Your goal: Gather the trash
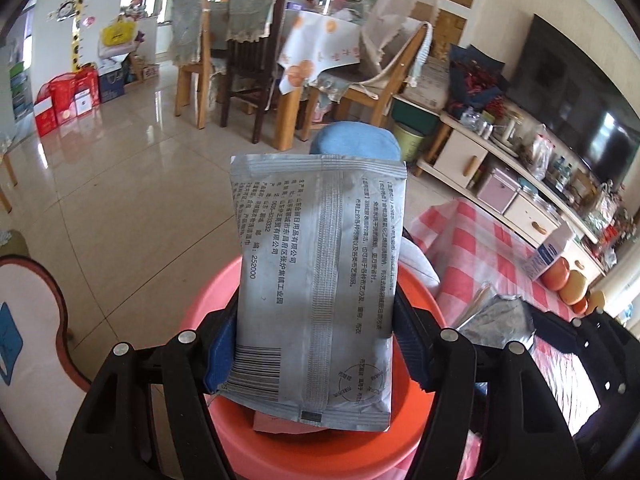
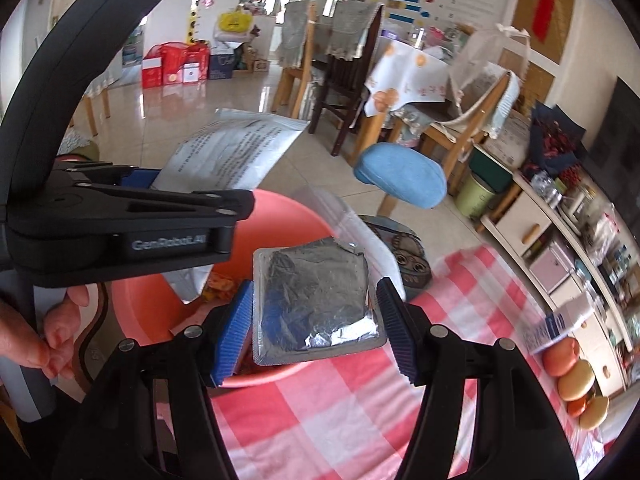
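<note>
Jaws, L gripper (image 1: 316, 344): clamped on grey printed sachet (image 1: 316, 280), held upright over pink basin (image 1: 320, 448). Jaws, R gripper (image 2: 316, 328): closed on crumpled foil pack (image 2: 316, 304), held at basin's rim (image 2: 276, 376) above red-checked tablecloth (image 2: 340, 420). Paper scraps seen inside basin. Fruit (image 2: 572, 376) lined up at table edge w/ small box (image 2: 556, 328)

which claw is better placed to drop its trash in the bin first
Left, probably. The left claw holds its grey packet right above the red bin, while the right claw holds its foil pack nearer the rim by the tablecloth.
</note>
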Demonstrator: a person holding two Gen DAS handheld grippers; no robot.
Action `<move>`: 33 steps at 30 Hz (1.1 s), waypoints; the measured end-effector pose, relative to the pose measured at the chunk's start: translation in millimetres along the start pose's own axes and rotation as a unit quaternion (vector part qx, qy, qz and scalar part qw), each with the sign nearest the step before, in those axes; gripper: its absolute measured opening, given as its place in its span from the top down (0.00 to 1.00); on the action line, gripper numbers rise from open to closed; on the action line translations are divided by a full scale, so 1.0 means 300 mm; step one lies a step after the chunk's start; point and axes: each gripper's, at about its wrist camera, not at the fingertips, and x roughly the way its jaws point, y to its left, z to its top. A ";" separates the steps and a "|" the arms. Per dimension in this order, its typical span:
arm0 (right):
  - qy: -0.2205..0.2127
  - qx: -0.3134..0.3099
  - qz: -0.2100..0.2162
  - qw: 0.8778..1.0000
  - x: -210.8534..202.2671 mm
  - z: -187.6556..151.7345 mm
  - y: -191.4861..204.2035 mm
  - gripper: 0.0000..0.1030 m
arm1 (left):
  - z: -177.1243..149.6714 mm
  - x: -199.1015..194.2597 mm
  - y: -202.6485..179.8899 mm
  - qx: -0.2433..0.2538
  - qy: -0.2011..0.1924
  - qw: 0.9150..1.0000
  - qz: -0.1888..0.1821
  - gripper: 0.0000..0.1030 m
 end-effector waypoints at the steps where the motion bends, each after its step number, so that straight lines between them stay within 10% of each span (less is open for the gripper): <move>1: 0.000 -0.006 0.002 1.000 0.010 0.006 0.017 0.39 | 0.002 0.003 0.011 -0.004 0.000 1.000 0.000 0.34; 10: 0.015 -0.019 0.018 1.000 0.073 -0.005 0.074 0.17 | 0.004 0.014 0.029 -0.005 0.000 1.000 0.031 0.19; 33: -0.015 0.088 -0.064 0.994 -0.105 -0.207 -0.161 0.10 | 0.020 -0.018 -0.180 0.058 -0.004 0.998 0.033 0.11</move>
